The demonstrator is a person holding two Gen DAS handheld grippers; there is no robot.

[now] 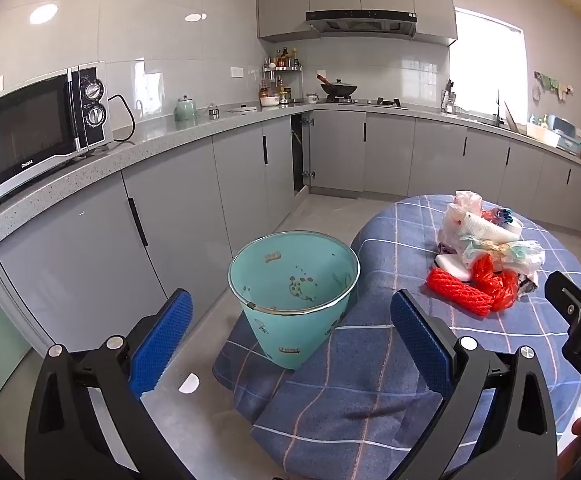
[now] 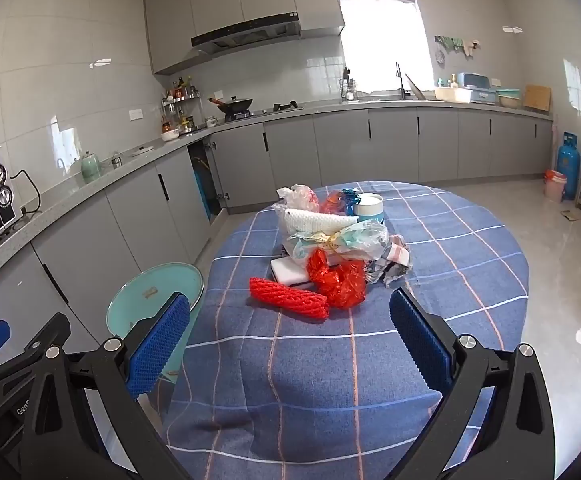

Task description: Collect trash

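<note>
Over a round table in a kitchen, two empty grippers hang above a trash pile and a bin.

The left gripper (image 1: 290,332) is aimed at the teal bin (image 1: 294,276), fingers spread wide, holding nothing; the bin stands mouth-up just beside the blue checked tablecloth (image 2: 430,280). The right gripper (image 2: 290,336), fingers equally wide and empty, faces the trash pile (image 2: 338,248) mid-table. Nearest it lies a red foam net sleeve (image 2: 288,298), flat, its long axis running left-to-right, touching a red plastic bag (image 2: 340,282).

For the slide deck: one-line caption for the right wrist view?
Open right hand-held gripper faces a trash pile on the checked tablecloth; teal bin at left.
</note>
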